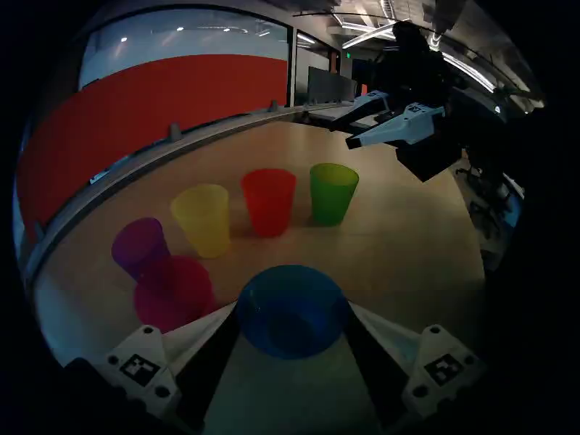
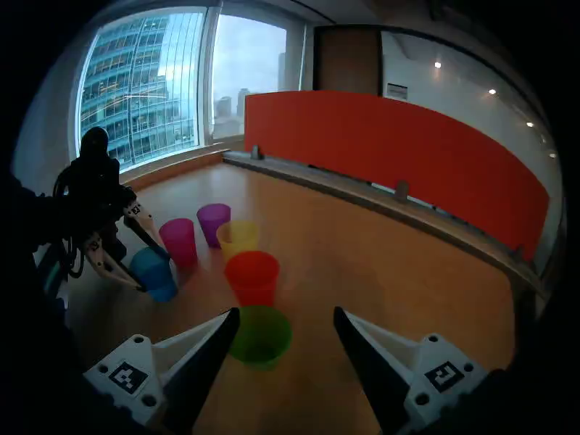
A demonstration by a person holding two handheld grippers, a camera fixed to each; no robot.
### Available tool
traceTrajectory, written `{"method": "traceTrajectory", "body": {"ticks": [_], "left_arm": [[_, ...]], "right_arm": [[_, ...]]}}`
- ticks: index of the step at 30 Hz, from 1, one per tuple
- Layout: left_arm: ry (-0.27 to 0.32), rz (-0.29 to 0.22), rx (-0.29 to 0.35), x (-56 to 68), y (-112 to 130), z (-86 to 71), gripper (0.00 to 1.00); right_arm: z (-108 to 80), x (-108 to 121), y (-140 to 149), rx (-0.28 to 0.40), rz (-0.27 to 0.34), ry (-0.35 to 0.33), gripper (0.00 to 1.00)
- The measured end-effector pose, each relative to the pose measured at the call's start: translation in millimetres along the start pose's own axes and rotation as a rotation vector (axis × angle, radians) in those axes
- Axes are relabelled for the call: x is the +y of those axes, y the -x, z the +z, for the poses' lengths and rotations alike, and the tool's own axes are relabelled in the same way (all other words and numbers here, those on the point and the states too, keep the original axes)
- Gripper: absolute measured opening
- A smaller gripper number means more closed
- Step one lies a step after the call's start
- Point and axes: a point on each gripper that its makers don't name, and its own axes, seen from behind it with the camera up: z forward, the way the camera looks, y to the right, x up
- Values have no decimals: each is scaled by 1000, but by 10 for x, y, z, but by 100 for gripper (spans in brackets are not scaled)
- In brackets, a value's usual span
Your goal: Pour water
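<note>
Holding the blue cup (image 1: 290,330) in the left claw (image 1: 291,306), a finger pressed on each side, as far as can be seen. Set upright on the counter (image 1: 406,239), mouth up, tall way pointing up. Too dark to tell if any water is inside.

Just ahead and to the left of that claw, the pink cup (image 1: 174,293), right beside the blue one. Then the purple cup (image 1: 138,243), yellow cup (image 1: 203,217), red cup (image 1: 268,201) and green cup (image 1: 333,192) in a curved row, all upright.

Open wide on the right claw (image 2: 286,313), with nothing held. Hanging up over the far end of the row, green cup just below and in front of its tips. Well apart from the blue cup, so much less handy than the left.

Probably next: lift, then tip the blue cup slowly over a near cup, maybe the pink one.

Smooth, flat, pale wood underneath. Behind it a long red wall (image 2: 406,152). Big windows (image 2: 138,94) with tall buildings outside, and a dim room with strip lights
</note>
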Motion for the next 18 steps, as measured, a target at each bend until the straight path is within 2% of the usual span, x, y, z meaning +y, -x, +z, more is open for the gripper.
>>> {"method": "traceTrajectory", "body": {"ticks": [18], "left_arm": [[-7, 8, -5, -16, -7, 15, 89]], "right_arm": [[37, -72, 111, -24, 1, -18, 100]]}}
